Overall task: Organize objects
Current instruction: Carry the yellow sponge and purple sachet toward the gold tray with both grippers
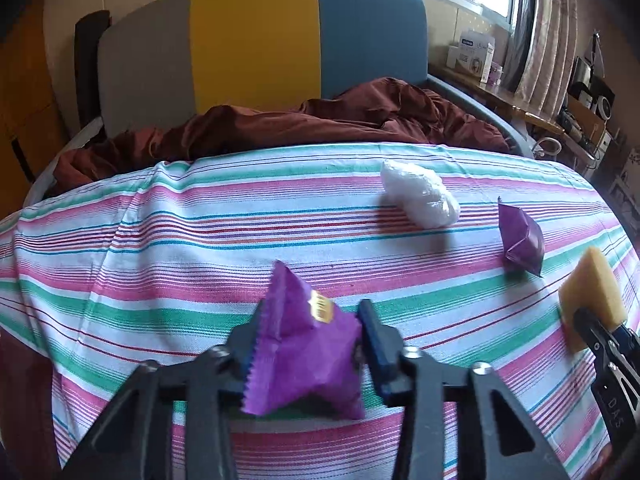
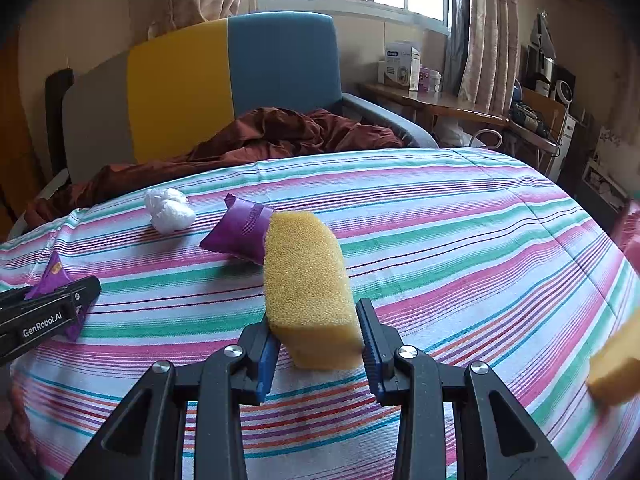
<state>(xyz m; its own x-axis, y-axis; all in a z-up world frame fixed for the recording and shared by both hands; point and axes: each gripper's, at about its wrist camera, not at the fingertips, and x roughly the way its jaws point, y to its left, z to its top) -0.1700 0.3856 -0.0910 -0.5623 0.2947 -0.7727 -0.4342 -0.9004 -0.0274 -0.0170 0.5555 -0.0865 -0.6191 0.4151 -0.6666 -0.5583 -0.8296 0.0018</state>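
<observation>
My left gripper (image 1: 310, 324) is shut on a purple snack packet (image 1: 304, 352) just above the striped bedsheet (image 1: 180, 264); the packet also shows in the right wrist view (image 2: 54, 276). My right gripper (image 2: 316, 320) is shut on a yellow sponge (image 2: 306, 284), also seen in the left wrist view (image 1: 592, 296). A second purple packet (image 1: 522, 240) (image 2: 240, 230) and a white crumpled bag (image 1: 420, 194) (image 2: 168, 210) lie on the sheet beyond.
Another yellow sponge (image 2: 616, 368) lies at the right edge of the bed. A dark red blanket (image 1: 320, 120) is bunched at the head, before a yellow and blue headboard (image 1: 280, 40). A desk with boxes (image 2: 404, 68) stands to the right.
</observation>
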